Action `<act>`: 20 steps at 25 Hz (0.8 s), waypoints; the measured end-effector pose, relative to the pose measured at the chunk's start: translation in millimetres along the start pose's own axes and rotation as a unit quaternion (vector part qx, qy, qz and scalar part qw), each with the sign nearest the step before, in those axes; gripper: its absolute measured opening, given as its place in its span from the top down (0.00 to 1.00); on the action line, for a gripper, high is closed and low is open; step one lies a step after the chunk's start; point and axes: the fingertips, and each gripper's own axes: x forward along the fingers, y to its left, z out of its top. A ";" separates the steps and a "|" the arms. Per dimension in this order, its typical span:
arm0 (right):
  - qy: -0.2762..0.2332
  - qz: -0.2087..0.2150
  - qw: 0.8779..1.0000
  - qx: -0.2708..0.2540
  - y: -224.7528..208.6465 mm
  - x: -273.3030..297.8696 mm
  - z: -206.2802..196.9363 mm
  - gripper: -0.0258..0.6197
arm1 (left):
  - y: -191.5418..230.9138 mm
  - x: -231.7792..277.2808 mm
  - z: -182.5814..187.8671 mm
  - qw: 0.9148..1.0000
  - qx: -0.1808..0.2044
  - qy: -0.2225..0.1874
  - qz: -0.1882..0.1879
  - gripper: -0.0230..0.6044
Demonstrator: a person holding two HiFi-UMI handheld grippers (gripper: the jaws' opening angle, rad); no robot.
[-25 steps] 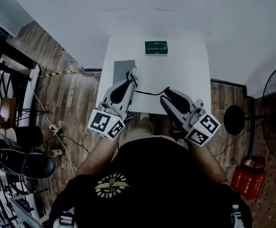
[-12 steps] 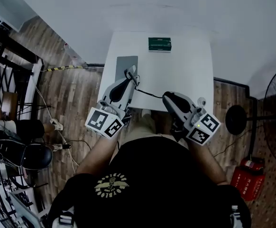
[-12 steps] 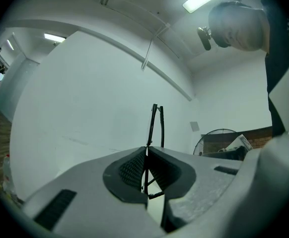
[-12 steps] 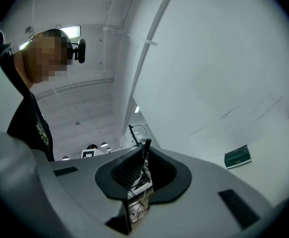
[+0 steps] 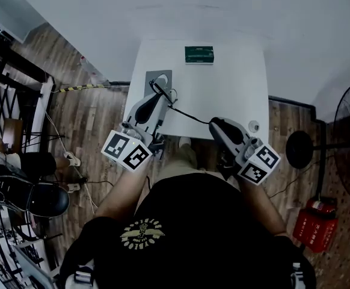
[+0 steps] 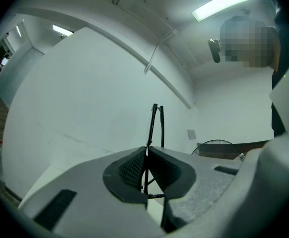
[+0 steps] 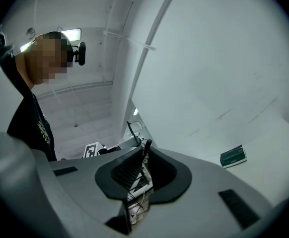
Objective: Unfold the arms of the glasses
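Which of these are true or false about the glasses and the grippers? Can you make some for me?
1. The left gripper is shut on the glasses. True.
2. The right gripper is empty. False: the right gripper has just been closing and pinches the tip of one arm of the glasses.
3. A green box lies on the table. True.
4. The glasses lie loose on the table. False: they are held between the two grippers.
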 end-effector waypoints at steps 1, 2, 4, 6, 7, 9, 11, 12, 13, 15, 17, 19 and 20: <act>-0.001 0.000 1.000 0.001 1.3 -3.7 -1.3 0.91 | -3.0 -0.9 0.3 1.000 -0.002 -0.001 -0.002 0.93; -0.002 0.000 1.000 0.002 2.1 -7.1 -2.2 0.91 | -5.9 -1.5 0.7 1.000 -0.004 -0.002 -0.004 0.93; -0.004 -0.002 1.000 0.005 1.7 -11.4 -2.9 0.91 | -9.9 -1.2 2.2 1.000 -0.007 -0.002 -0.008 0.93; -0.004 -0.005 1.000 0.011 -0.4 -12.3 -2.7 0.90 | -11.5 0.8 4.5 1.000 -0.006 0.000 -0.010 0.93; -0.004 -0.006 1.000 0.014 -1.4 -12.1 -2.8 0.90 | -11.8 1.9 5.4 1.000 -0.001 0.001 -0.010 0.93; -0.002 -0.006 1.000 0.015 -1.3 -14.4 -5.5 0.89 | -13.3 1.6 5.4 1.000 0.013 0.005 -0.007 0.93; 0.000 -0.009 1.000 0.012 -0.3 -21.6 -9.2 0.85 | -15.3 -1.7 4.5 0.999 0.035 0.009 -0.001 0.93; 0.000 -0.013 1.000 0.009 -1.3 -26.0 -9.8 0.82 | -15.2 -3.2 4.5 0.999 0.050 0.012 0.004 0.93; -0.001 -0.021 1.000 0.005 -3.7 -30.5 -8.9 0.80 | -14.2 -4.3 4.8 0.998 0.067 0.016 0.010 0.93; -0.008 -0.042 0.999 -0.006 -10.4 -39.1 -3.4 0.77 | -11.0 -6.1 4.7 0.994 0.105 0.026 0.020 0.93; -0.019 -0.062 0.998 -0.020 -15.6 -45.8 5.2 0.77 | -8.0 -7.9 1.3 0.990 0.133 0.040 0.025 0.93; -0.027 -0.073 0.996 -0.034 -16.5 -48.5 14.6 0.77 | -6.2 -8.7 -5.8 0.988 0.141 0.053 0.029 0.93; -0.028 -0.075 0.996 -0.043 -15.3 -47.9 18.4 0.77 | -6.2 -8.7 -10.2 0.988 0.143 0.058 0.030 0.93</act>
